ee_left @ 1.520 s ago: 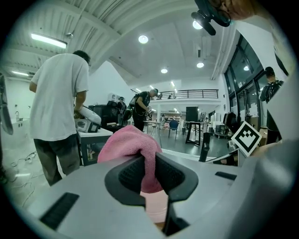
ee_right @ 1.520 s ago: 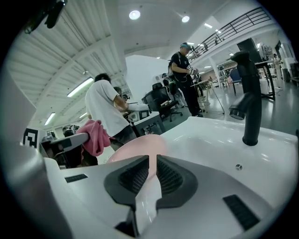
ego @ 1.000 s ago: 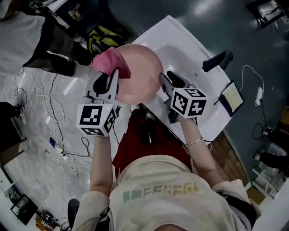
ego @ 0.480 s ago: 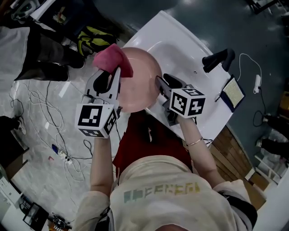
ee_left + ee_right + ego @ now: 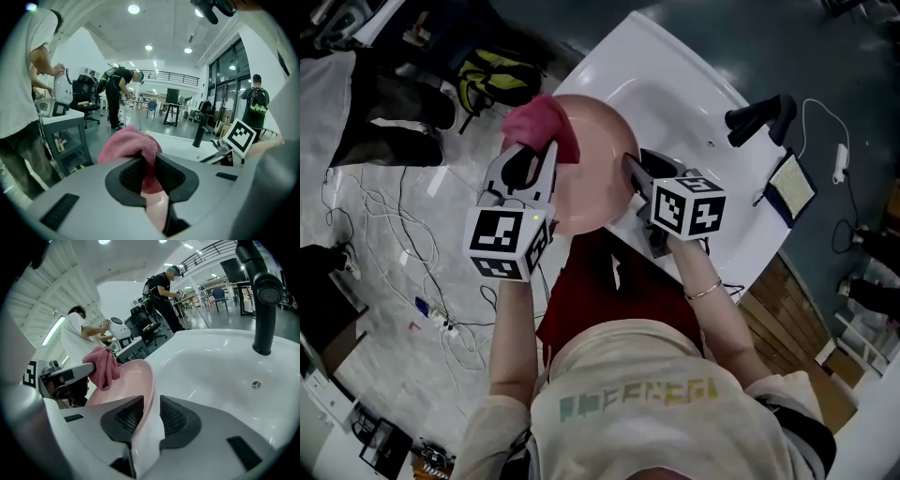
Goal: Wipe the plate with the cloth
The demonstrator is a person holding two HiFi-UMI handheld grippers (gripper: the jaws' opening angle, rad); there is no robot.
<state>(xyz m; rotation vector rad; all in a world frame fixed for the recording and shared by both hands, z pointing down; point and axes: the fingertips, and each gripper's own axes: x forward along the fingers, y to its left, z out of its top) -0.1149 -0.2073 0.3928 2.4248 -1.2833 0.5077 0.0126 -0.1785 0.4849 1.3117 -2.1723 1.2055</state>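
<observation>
A pink plate (image 5: 586, 164) is held in the air at the near left end of a white sink (image 5: 675, 84). My right gripper (image 5: 630, 171) is shut on the plate's right rim; in the right gripper view the plate (image 5: 124, 385) runs between its jaws (image 5: 145, 420). My left gripper (image 5: 542, 150) is shut on a pink cloth (image 5: 542, 122), which rests on the plate's upper left part. The left gripper view shows the cloth (image 5: 129, 145) bunched between the jaws (image 5: 151, 176), with the plate below it.
A black faucet (image 5: 759, 120) stands at the sink's right side, with a drain (image 5: 256, 385) in the basin. A small tablet (image 5: 792, 186) lies beside it. Cables (image 5: 412, 253) and bags (image 5: 492, 80) lie on the floor at left. People (image 5: 117, 91) stand at tables in the background.
The left gripper with the cloth has shifted a little to the right and down over the plate. The plate and the right gripper have stayed nearly in place.
</observation>
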